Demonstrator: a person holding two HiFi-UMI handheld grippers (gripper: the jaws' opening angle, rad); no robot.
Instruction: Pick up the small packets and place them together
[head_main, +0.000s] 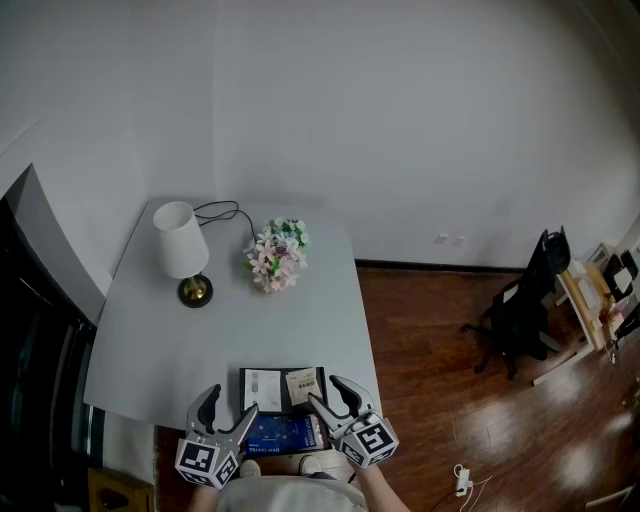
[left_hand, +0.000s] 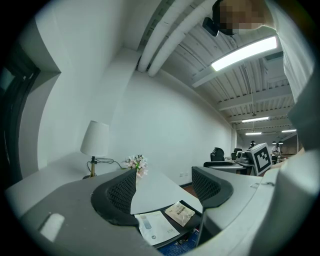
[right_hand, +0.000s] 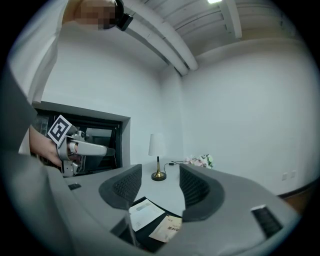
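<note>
Looks like you're between picks, nothing in hand yet. Your left hand-held gripper (head_main: 232, 400) has its jaws apart and empty. Same for the right hand-held gripper (head_main: 325, 390): spread, nothing between the pads.

The white packet (head_main: 262, 389) lies just ahead of and below the left one, and the tan packet (head_main: 302, 384) just ahead of the right. Both lie flat, side by side on the black tray (head_main: 283, 371) at the near edge of the worktop (head_main: 270, 320). Can't tell if they touch.

My guess for next: dip one hand-held gripper down and pinch a thin edge, which is fiddly with flat packets.

The packet print is unreadable, and the blue thing (head_main: 285, 435) under your grippers is half hidden, so no idea what it is.
</note>
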